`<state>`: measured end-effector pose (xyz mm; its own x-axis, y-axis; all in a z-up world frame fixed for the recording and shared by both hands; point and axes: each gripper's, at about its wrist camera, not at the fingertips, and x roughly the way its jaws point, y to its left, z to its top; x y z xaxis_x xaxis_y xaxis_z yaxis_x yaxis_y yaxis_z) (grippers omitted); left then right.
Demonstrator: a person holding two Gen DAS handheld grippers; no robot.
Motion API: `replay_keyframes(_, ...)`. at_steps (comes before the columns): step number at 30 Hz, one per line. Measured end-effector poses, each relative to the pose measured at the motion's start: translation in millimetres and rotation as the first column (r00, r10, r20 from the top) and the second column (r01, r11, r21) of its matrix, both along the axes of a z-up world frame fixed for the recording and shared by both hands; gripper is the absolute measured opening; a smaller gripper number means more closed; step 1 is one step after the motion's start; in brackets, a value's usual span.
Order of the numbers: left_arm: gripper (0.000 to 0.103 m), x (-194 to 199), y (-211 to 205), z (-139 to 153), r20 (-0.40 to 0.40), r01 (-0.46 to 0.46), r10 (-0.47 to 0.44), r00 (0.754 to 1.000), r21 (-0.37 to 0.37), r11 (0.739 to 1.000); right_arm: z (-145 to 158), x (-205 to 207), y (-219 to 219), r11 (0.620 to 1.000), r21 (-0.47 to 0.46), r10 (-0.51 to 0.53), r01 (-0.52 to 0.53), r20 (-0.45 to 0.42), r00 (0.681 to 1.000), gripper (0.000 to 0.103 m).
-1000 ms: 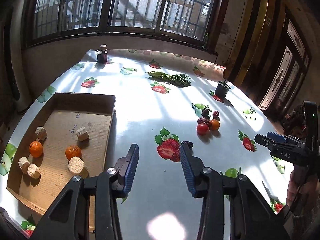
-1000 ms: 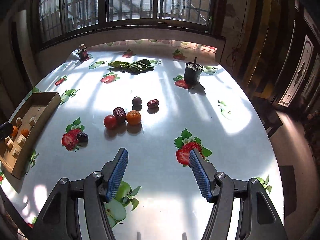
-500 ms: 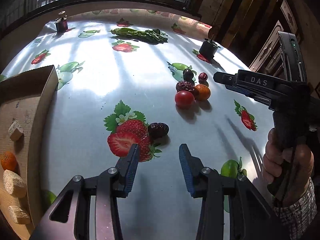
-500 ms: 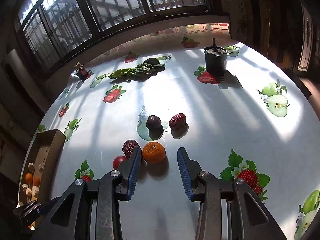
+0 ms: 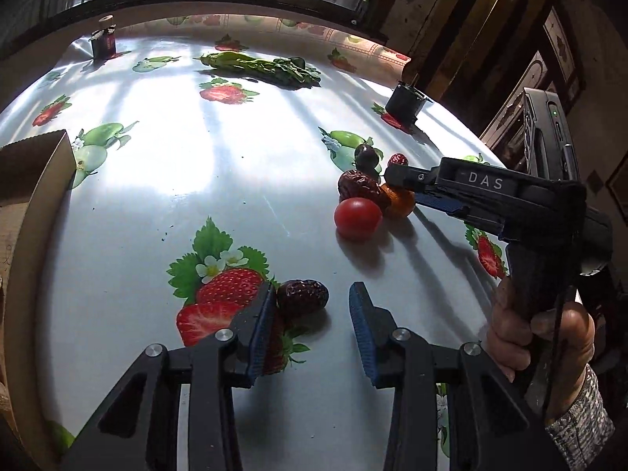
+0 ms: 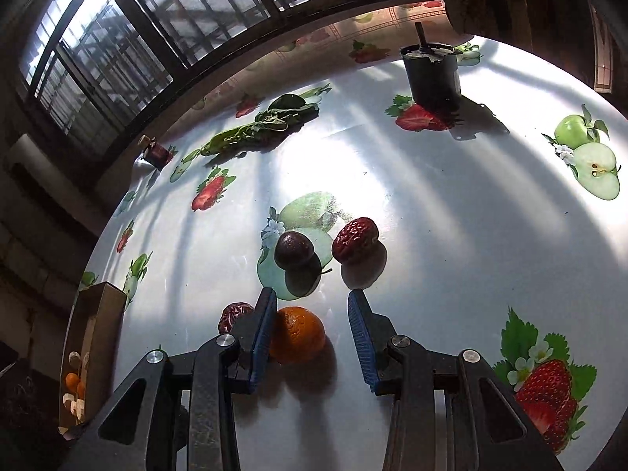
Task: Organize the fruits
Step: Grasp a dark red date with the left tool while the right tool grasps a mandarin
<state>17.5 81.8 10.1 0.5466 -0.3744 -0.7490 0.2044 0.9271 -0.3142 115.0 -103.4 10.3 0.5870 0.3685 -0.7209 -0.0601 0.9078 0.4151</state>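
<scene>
My left gripper (image 5: 312, 304) is open on the table, with a dark wrinkled date (image 5: 302, 298) between its fingers, touching the left pad. My right gripper (image 6: 310, 318) is open around a small orange (image 6: 298, 335), which touches the left pad; it also shows in the left wrist view (image 5: 400, 200). Beside the orange lie a red tomato (image 5: 357, 218) and a brown date (image 5: 359, 188). Beyond my right gripper lie a dark plum (image 6: 294, 249) and a red date (image 6: 355, 239). The cardboard box (image 6: 98, 329) stands at the table's left edge.
A black pot (image 6: 431, 74) stands at the far right of the table. Leafy greens (image 6: 267, 127) lie at the back and a small jar (image 6: 157, 153) at the far left corner. The box (image 5: 31, 196) holds oranges and pale chunks.
Both grippers have moved forward and down. The left one has come around the dark date. The right one has come around the orange.
</scene>
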Motion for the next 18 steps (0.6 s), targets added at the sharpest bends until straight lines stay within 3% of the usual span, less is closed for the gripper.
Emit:
replay_keyframes(3,0.037,-0.7,-6.7,-0.2,0.017,0.020,-0.020,1.000,0.016,1.000,-4.3,0.3,4.9,0.999,0.036,0.040,-0.039,-0.013,0.999,0.041)
replay_keyframes(7,0.037,-4.5,-18.3,-0.2,0.042,0.045,-0.048,0.998,0.076,0.996,-4.0,-5.1,17.1,0.997,0.010,0.076,-0.076,-0.004,0.997,0.041)
replay_keyframes(10,0.033,-7.0,-20.5,-0.1,0.051,0.045,-0.050,0.997,0.105,0.993,-4.4,-8.6,23.6,0.996,-0.017,0.091,-0.091,-0.002,0.996,0.033)
replay_keyframes(11,0.025,-7.3,-19.8,-0.3,0.049,0.044,-0.049,0.998,0.105,0.993,-4.7,-9.3,24.7,0.996,-0.021,0.091,-0.091,-0.002,0.996,0.029)
replay_keyframes(18,0.025,-4.6,-10.0,-1.5,0.031,0.029,-0.030,0.999,0.043,0.999,-5.1,-11.8,21.0,0.998,-0.007,0.067,-0.067,0.002,0.998,0.028)
